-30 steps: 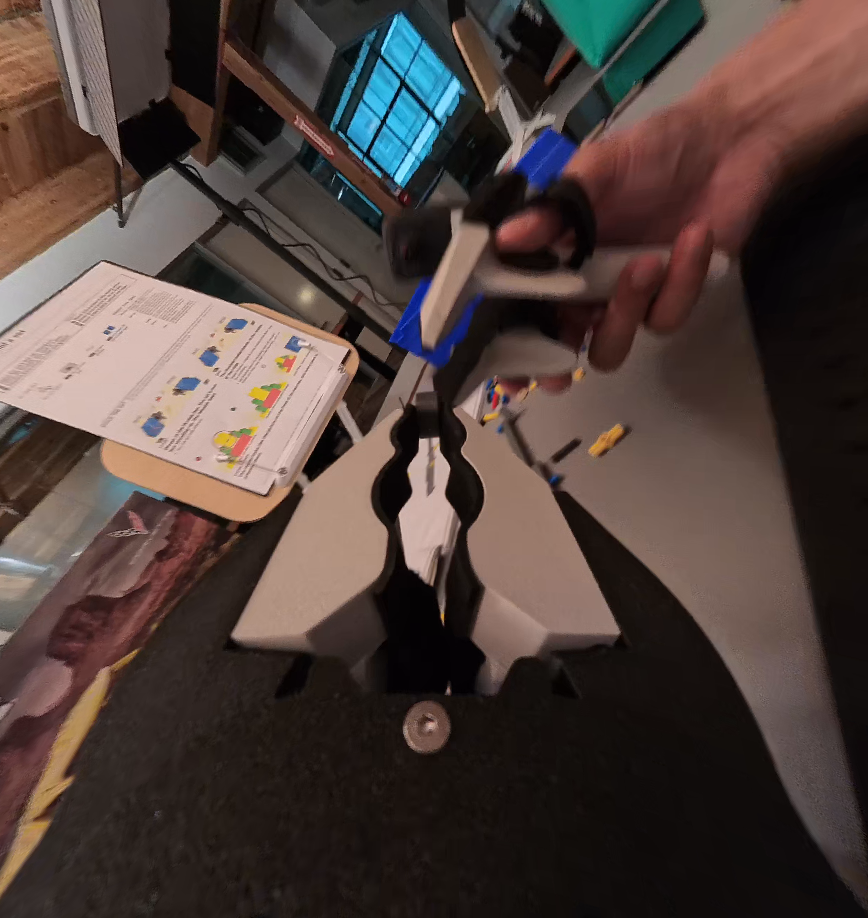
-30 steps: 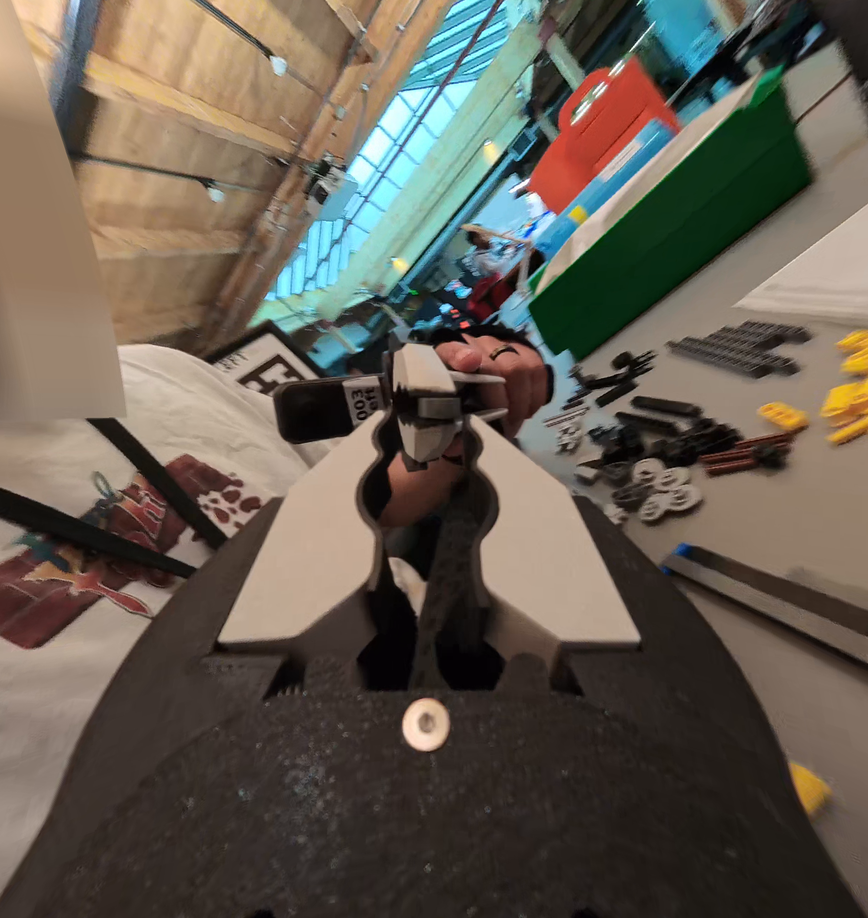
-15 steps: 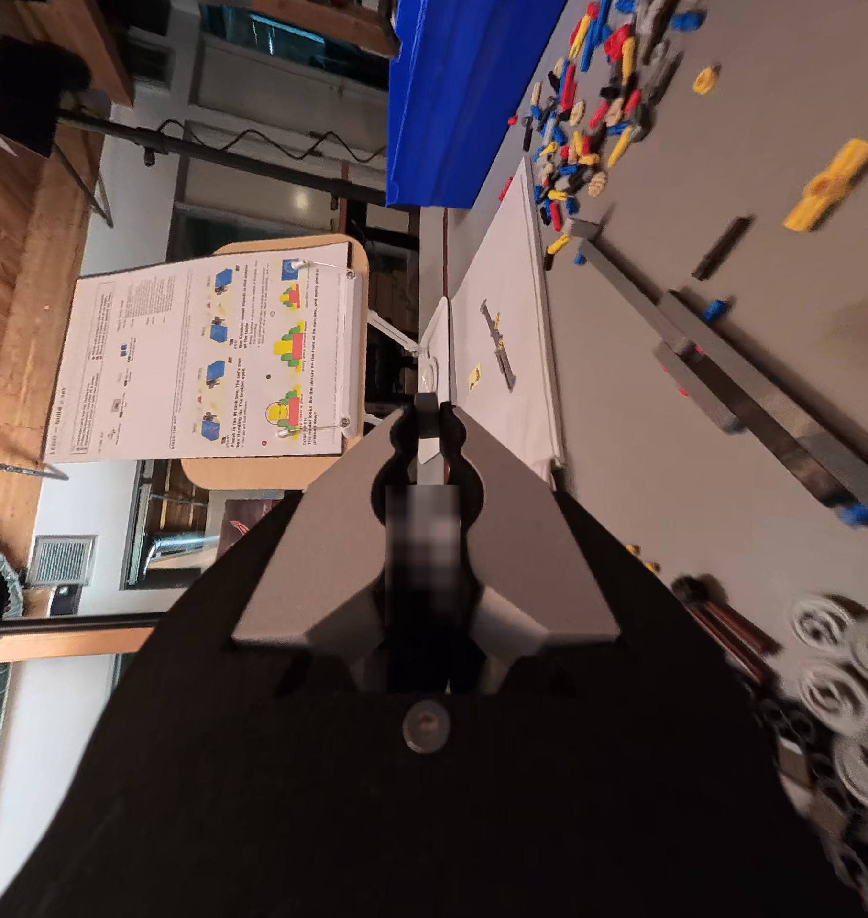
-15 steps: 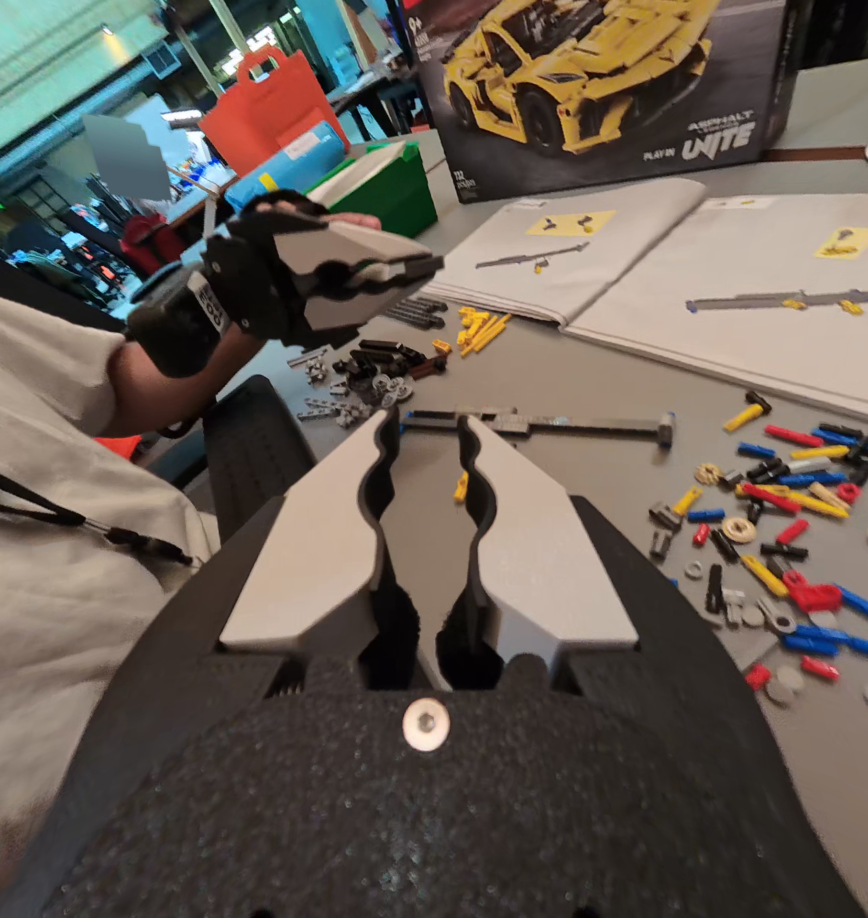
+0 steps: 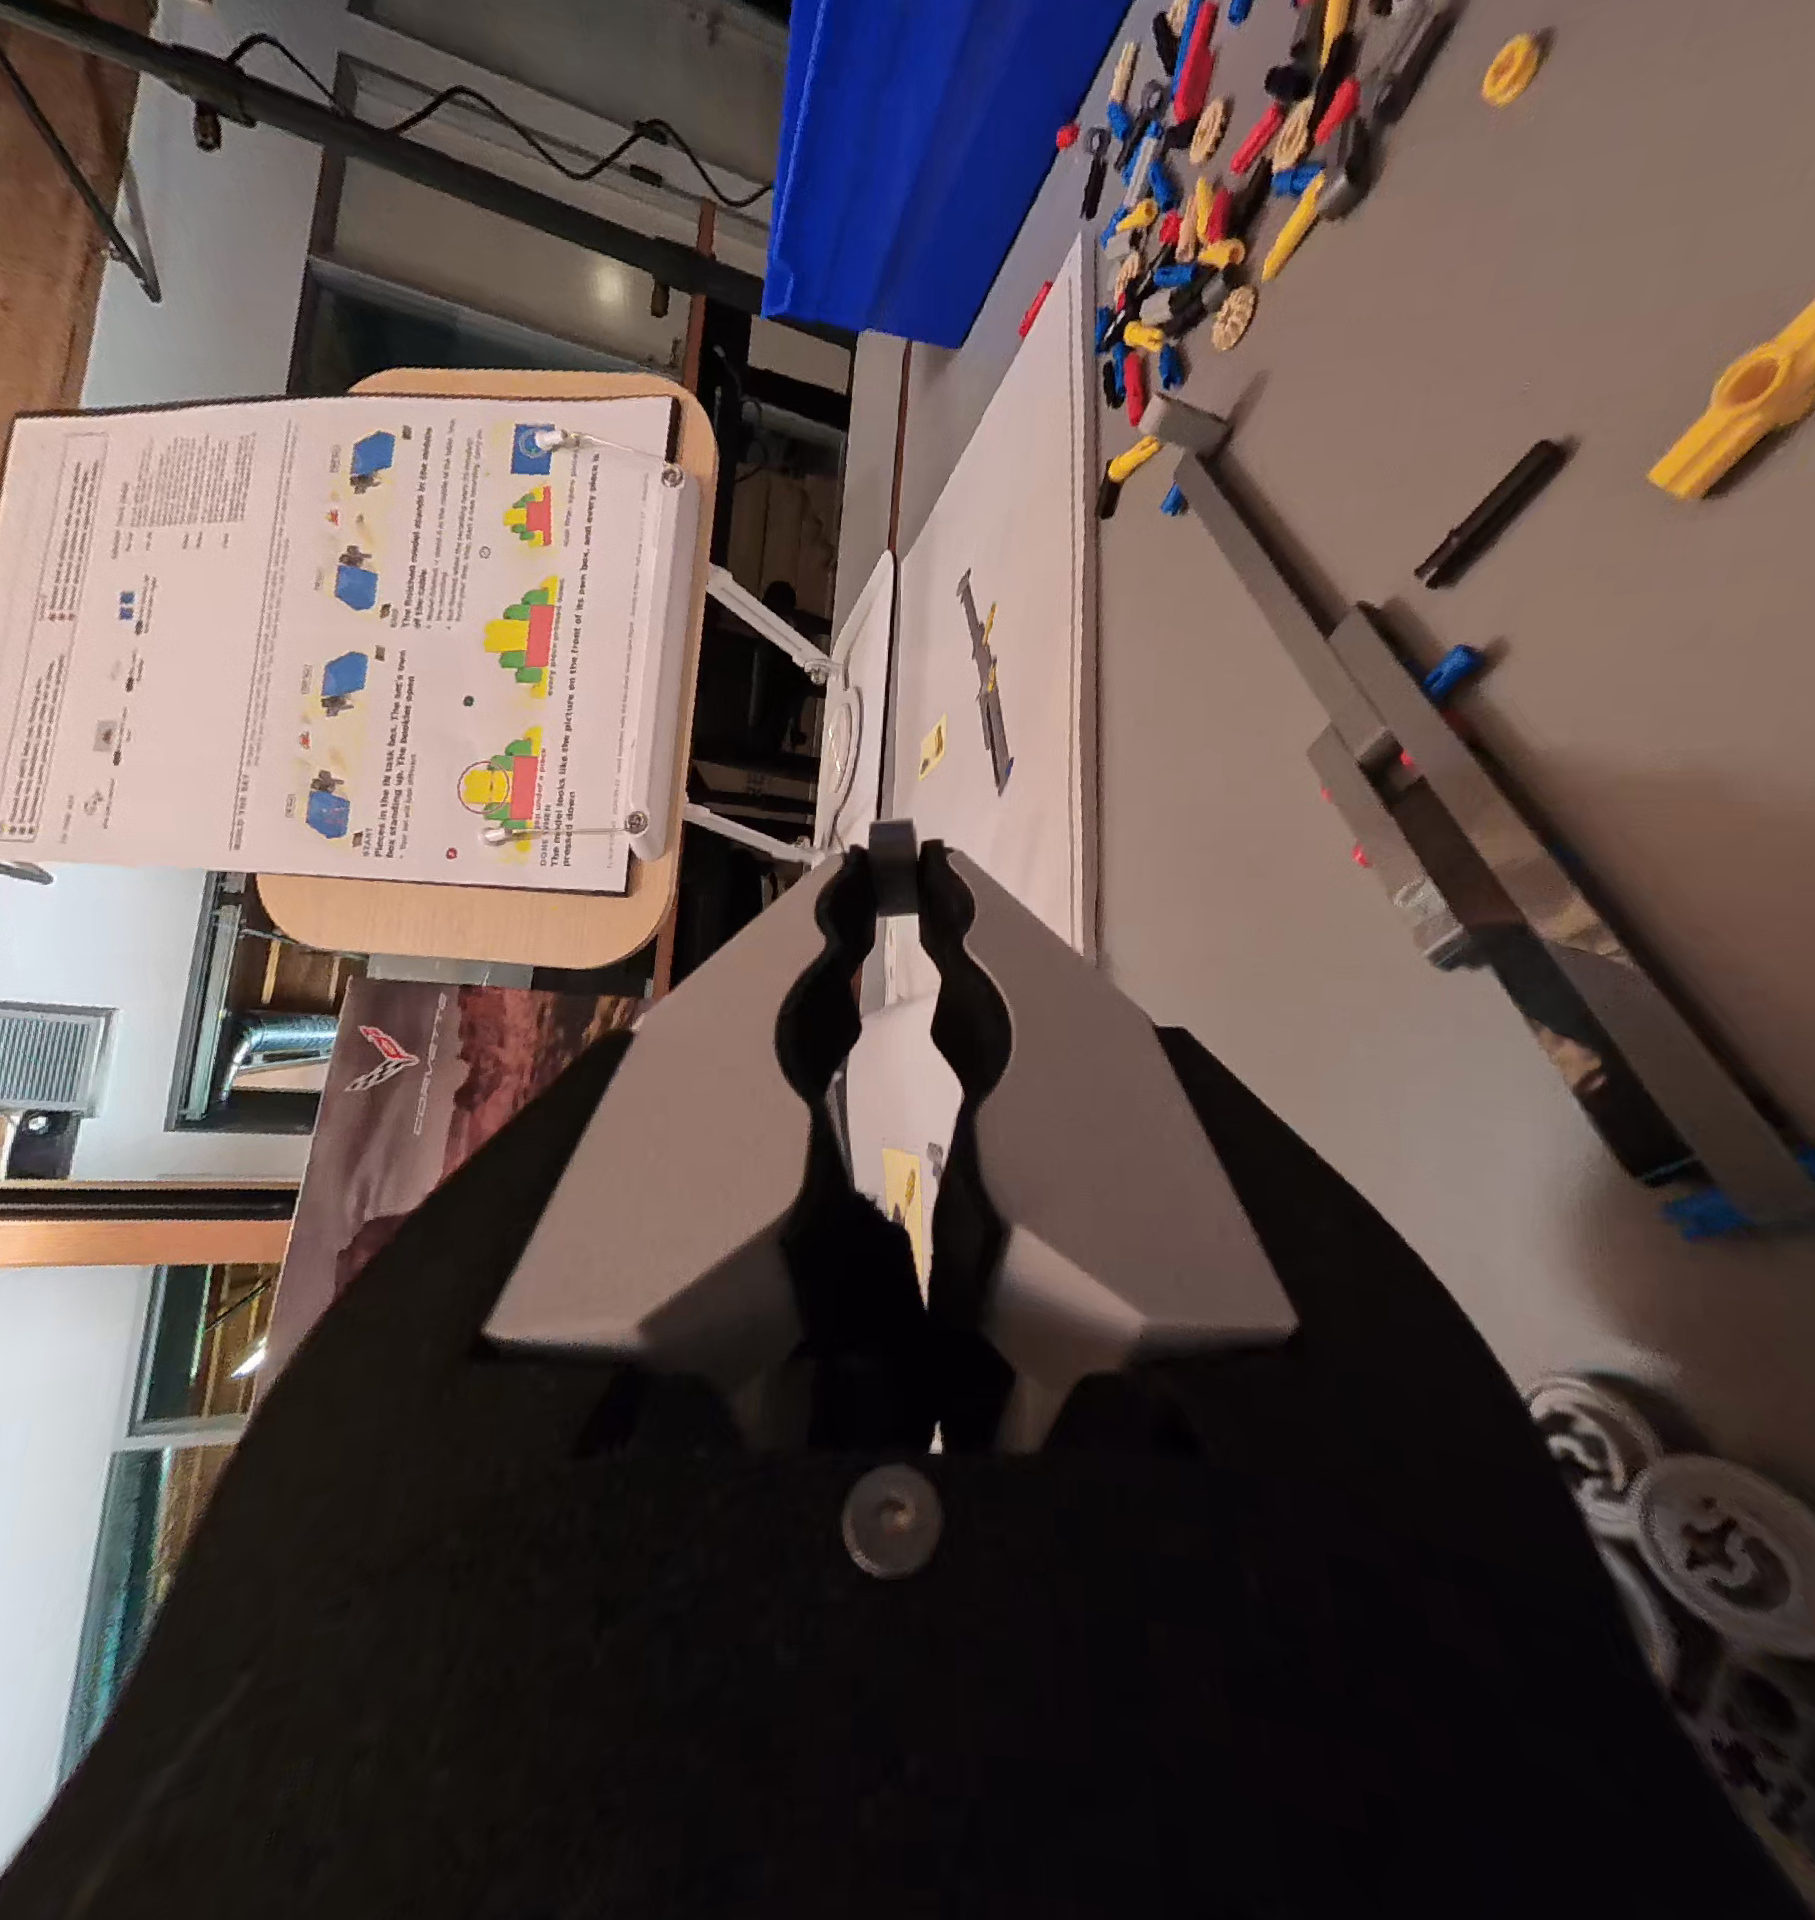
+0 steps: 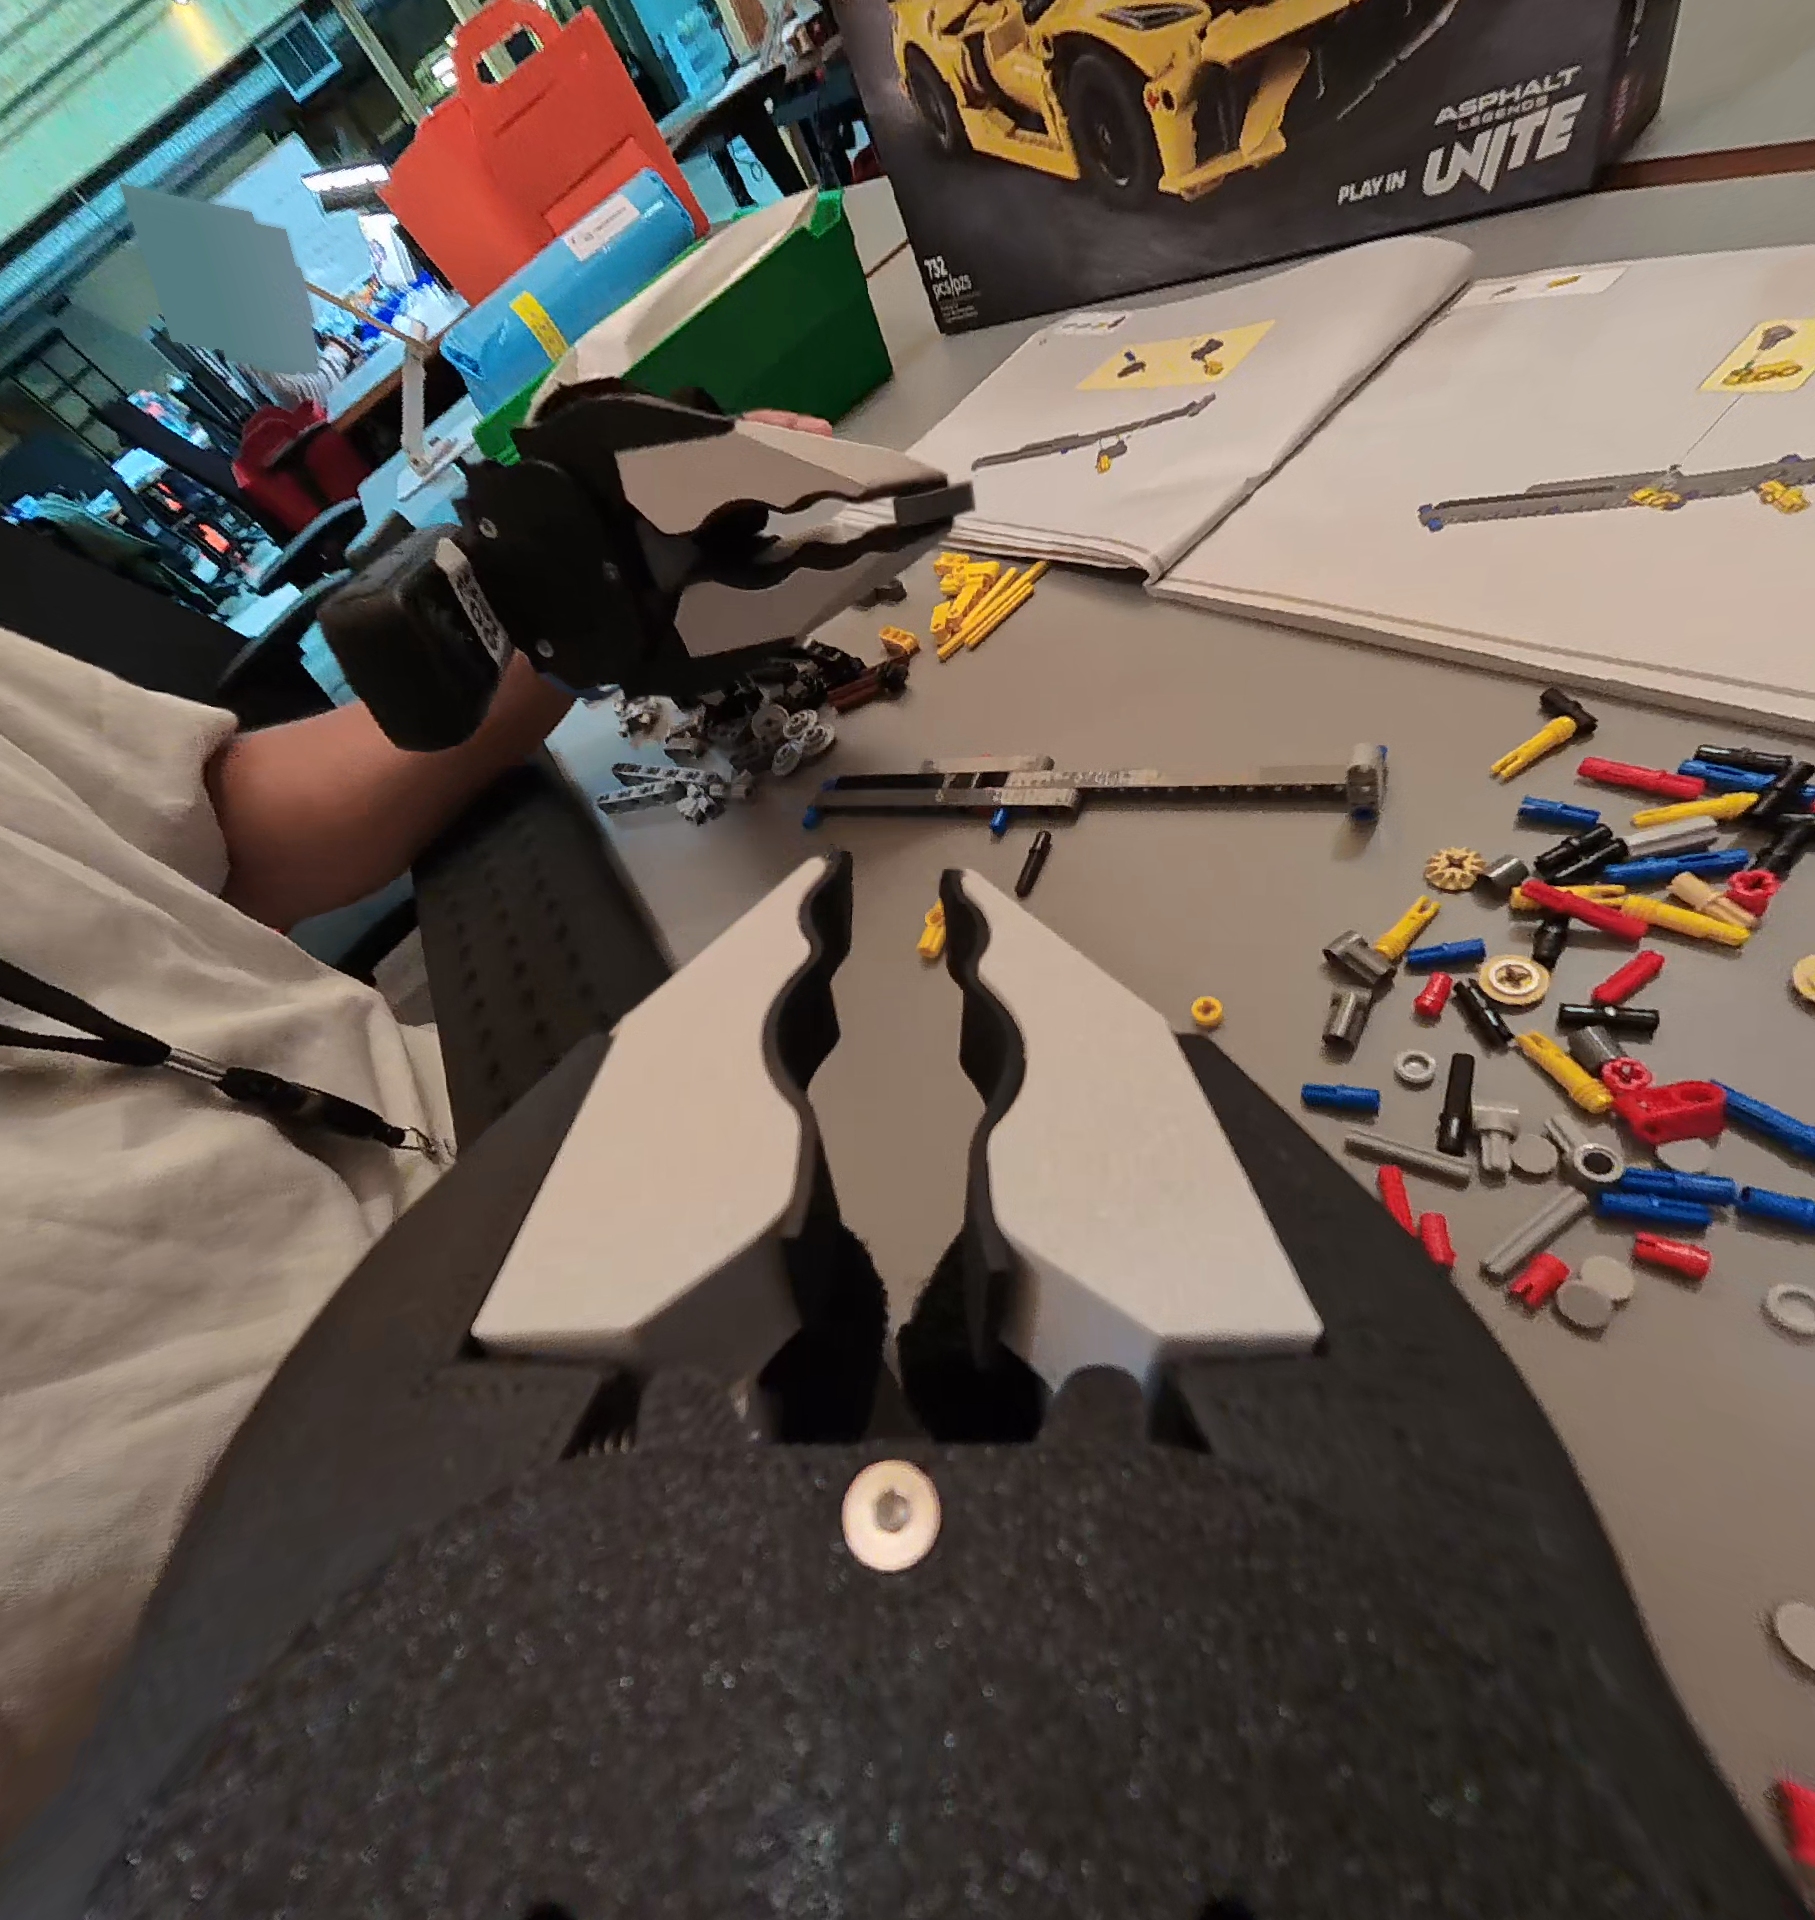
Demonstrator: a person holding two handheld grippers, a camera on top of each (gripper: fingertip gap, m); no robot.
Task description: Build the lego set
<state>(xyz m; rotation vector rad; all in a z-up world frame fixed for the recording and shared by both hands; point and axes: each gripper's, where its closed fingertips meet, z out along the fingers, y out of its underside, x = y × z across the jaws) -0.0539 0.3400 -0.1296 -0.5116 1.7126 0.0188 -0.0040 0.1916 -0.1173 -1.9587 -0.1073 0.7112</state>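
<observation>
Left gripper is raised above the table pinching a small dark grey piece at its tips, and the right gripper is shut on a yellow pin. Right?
Not quite. The right gripper is open and holds nothing; the right wrist view shows the yellow pin lying on the table between its tips. The rest holds: the left gripper is raised, pinching a small dark grey piece.

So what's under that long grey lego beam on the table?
The long grey lego beam lies flat on the bare grey table. Small blue pins poke out along its near edge. Whatever sits directly beneath it is covered.
</observation>
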